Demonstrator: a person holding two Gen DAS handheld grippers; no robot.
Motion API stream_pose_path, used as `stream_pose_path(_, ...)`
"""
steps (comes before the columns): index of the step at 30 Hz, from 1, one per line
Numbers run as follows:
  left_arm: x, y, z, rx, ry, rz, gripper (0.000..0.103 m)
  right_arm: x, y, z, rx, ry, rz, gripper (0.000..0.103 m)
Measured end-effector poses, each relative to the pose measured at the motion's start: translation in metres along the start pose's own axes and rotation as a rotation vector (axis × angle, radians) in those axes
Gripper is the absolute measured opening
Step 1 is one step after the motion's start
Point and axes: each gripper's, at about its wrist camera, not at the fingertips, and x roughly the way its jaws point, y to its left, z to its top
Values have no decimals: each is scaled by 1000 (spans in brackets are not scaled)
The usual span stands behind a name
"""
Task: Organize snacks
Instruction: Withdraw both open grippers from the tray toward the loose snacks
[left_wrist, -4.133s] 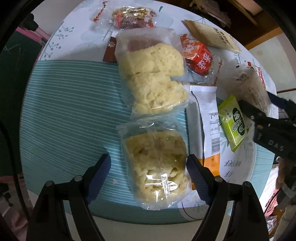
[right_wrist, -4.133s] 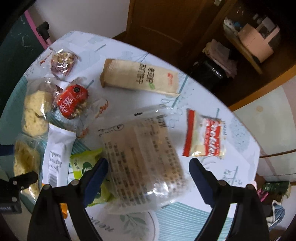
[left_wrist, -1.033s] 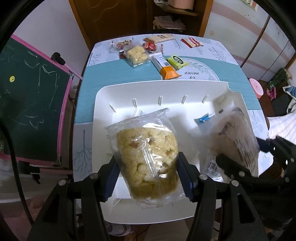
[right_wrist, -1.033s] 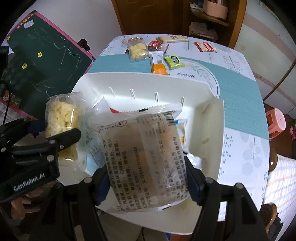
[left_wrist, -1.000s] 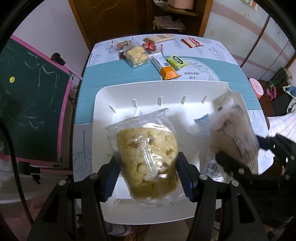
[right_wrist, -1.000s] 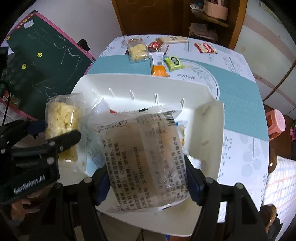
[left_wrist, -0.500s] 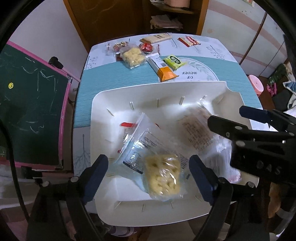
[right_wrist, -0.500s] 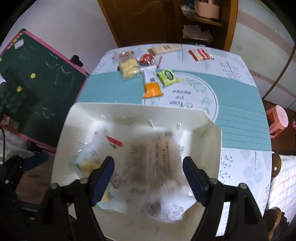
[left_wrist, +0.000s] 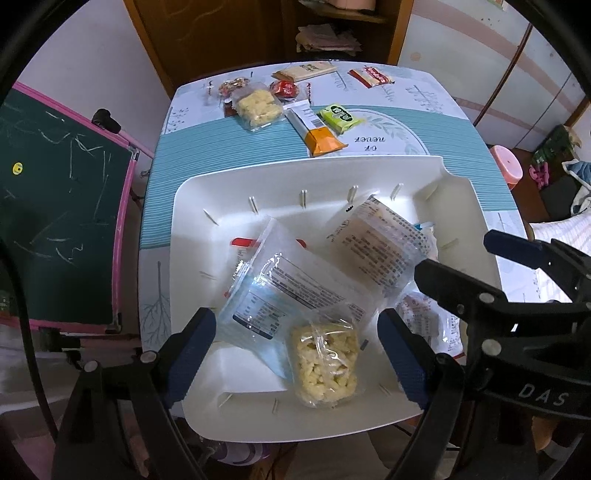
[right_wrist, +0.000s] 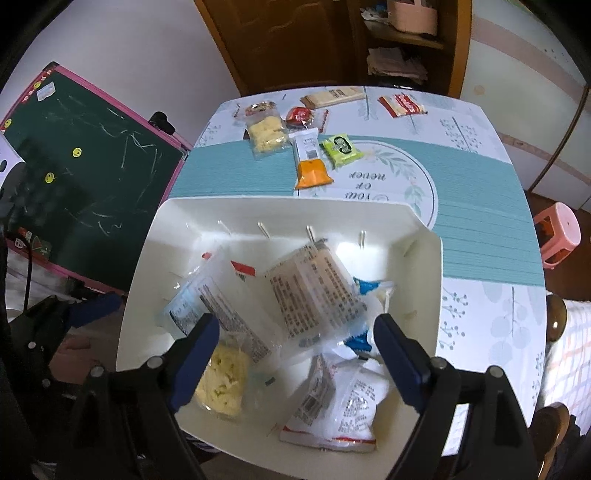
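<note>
Two hand-held grippers hang over a worktop (left_wrist: 236, 155) covered by a teal and white cloth, with a white bin (left_wrist: 192, 236) at its near edge. Within the bin, a brown-printed packet (left_wrist: 380, 251) lies toward the far right corner, a clear flat packet (left_wrist: 280, 295) lies across the middle, and a small bag of yellow puffed pieces (left_wrist: 325, 363) rests against the near wall; white wrapped packets (right_wrist: 343, 402) fill the near right corner. Along the far edge of the worktop several snacks are yet unsorted: a second puffed bag (left_wrist: 256, 105), an orange-ended bar (left_wrist: 314, 129), a green packet (left_wrist: 341, 117), a red sweet (left_wrist: 284, 88), a tan bar (left_wrist: 306, 70) and a red-and-white packet (left_wrist: 373, 76). The left gripper (left_wrist: 297, 350) has its fingers spread wide and holds nothing, its jaws having just opened; the puffed bag lies free below them. The right gripper (right_wrist: 295, 354) likewise stands wide and empty, its jaws having just been opening over the brown-printed packet. Risk, as judged: the bin appears to overhang the near edge of the worktop, so a careless knock could tip it, and slippery film packets piled loosely could slide over the low wall.
</note>
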Motion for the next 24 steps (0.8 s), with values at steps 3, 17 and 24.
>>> stream_pose_path(3, -3, -3, -4, 8, -4, 3, 88, -2, -2, -5, 9, 5, 5, 86)
stream_pose_path(17, -40, 4, -8, 36, -82, 48, 88, -21, -1, -13, 19, -4, 30, 86)
stream_pose_path(24, -52, 10, 12, 56, -122, 67, 89, -38, -6, -2, 28, -47, 23, 86)
